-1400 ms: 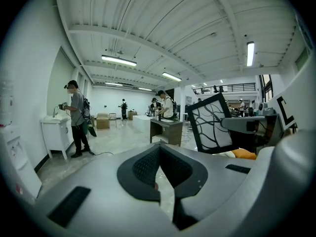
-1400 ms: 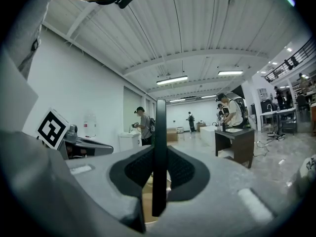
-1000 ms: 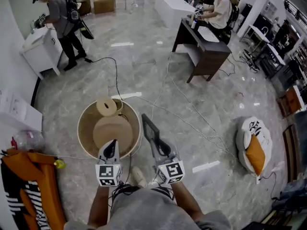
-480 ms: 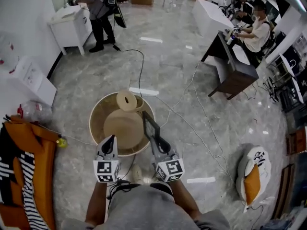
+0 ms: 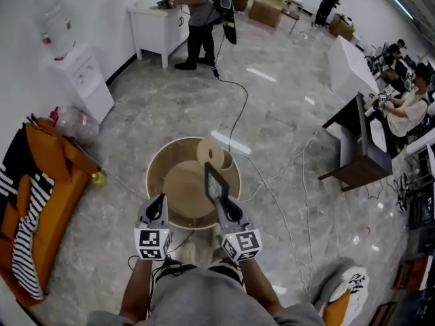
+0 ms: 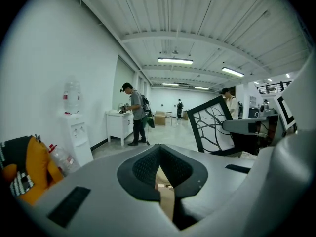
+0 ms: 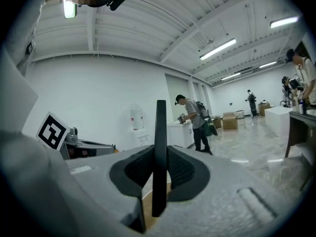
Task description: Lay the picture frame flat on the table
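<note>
Picture frame (image 5: 215, 182) has swung over the table (image 5: 150, 176), pinched by right fingers (image 5: 231, 213); left fingers (image 5: 157, 210) seemingly shut.

Right gripper (image 7: 159, 174): matt grey plastic shell; black pads (image 7: 134, 172) finely ribbed, rubber-like. Between them, the picture frame (image 7: 159, 142) edge is smooth matt black. Left gripper (image 6: 160, 167): same dull grey shell and ribbed black pads. Ahead of both, round table (image 5: 158, 172): pale bare wood, unpolished. Floor (image 5: 272, 128) beyond: grey marble-look, glossy, mirrors lights. Left of left gripper: orange cloth (image 5: 58, 182), soft, creased.
</note>
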`<move>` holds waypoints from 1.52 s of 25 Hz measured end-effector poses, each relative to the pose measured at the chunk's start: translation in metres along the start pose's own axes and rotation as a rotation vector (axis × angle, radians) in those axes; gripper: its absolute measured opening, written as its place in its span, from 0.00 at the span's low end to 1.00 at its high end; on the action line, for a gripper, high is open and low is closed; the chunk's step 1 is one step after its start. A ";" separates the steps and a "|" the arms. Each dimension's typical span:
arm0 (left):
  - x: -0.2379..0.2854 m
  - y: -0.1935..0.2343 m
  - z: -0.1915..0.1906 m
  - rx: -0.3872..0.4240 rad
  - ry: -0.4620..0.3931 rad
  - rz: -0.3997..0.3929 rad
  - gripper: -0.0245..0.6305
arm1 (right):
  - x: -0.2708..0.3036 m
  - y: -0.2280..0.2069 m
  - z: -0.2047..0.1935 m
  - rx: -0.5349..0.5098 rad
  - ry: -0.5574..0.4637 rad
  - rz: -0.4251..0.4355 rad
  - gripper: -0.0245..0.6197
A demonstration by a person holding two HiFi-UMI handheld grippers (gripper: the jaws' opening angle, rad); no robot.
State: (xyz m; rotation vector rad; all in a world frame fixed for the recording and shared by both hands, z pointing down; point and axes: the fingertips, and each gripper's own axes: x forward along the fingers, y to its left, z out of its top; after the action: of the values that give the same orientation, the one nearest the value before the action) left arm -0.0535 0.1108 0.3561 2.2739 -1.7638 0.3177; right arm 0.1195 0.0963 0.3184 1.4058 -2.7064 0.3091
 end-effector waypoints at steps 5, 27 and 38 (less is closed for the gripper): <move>0.029 0.022 -0.007 -0.035 0.031 0.137 0.06 | 0.053 -0.020 -0.007 0.003 0.049 0.138 0.14; 0.121 0.103 -0.164 -0.215 0.202 0.446 0.06 | 0.226 -0.055 -0.185 0.006 0.360 0.439 0.14; 0.156 0.104 -0.278 -0.267 0.268 0.491 0.06 | 0.237 -0.069 -0.316 0.015 0.490 0.468 0.14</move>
State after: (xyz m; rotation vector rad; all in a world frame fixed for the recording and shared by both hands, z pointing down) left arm -0.1219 0.0335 0.6749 1.5226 -2.0508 0.4213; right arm 0.0313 -0.0652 0.6749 0.5689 -2.5628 0.6096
